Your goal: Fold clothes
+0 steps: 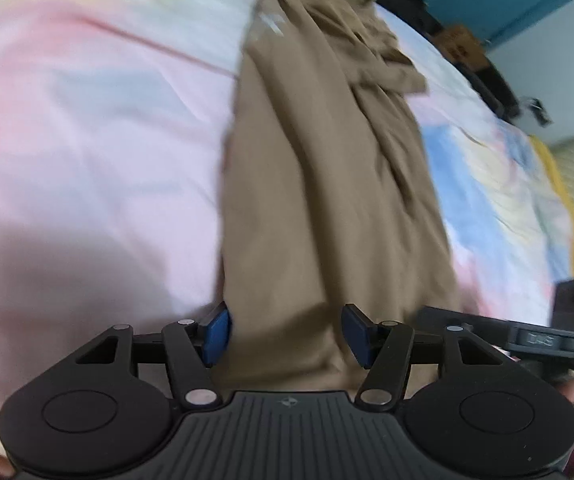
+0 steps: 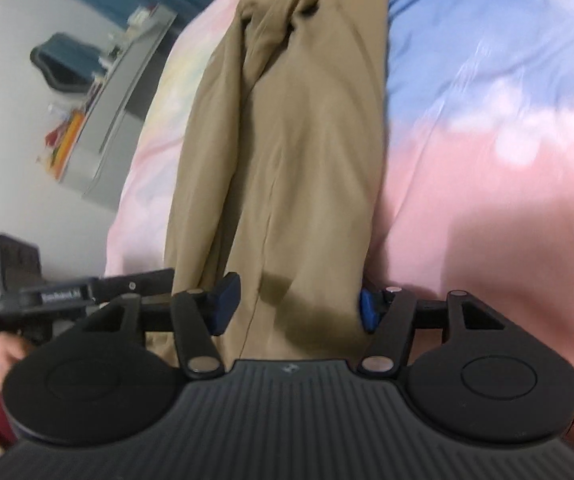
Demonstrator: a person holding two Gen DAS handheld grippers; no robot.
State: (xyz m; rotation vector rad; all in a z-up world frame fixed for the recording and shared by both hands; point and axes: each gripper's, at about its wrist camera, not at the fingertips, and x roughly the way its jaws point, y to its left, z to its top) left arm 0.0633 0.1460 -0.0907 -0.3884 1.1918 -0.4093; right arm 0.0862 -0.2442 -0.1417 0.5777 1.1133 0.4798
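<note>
— How is the left hand-held gripper [image 1: 287, 334] set?
— Its blue pads [image 1: 217, 334] are spread, with the tan garment [image 1: 327, 184] lying between them on the pastel bedspread [image 1: 87, 120].
— And the right hand-held gripper [image 2: 299, 306]?
— Spread likewise; the same garment's near end is straddled.

Your left tool [image 1: 287, 334] sits at the bottom centre, its blue pads [image 1: 217, 334] spread apart on either side of the tan trousers [image 1: 319, 184], which run up the frame across the pastel bedsheet [image 1: 87, 128]. The right tool [image 1: 543, 340] shows at lower right.
</note>
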